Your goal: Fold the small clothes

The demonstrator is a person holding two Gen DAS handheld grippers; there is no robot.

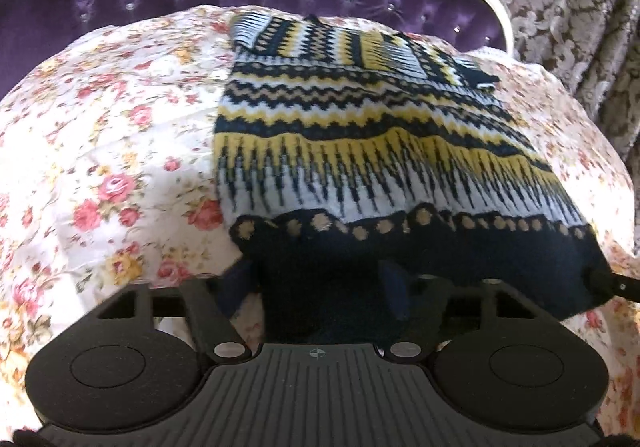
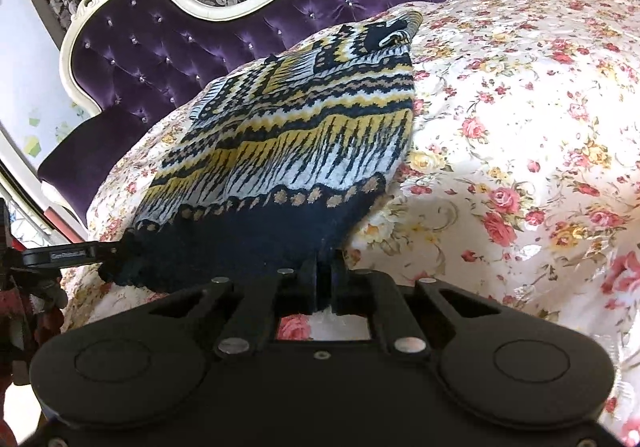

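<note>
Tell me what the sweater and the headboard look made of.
Sweater: knitted yarn, probably wool or acrylic; stitch-stepped zigzag bands and a fuzzy navy hem. Headboard: purple velvet-like upholstery, judging by its soft sheen, button-tufted with shiny studs, in a glossy cream frame.
</note>
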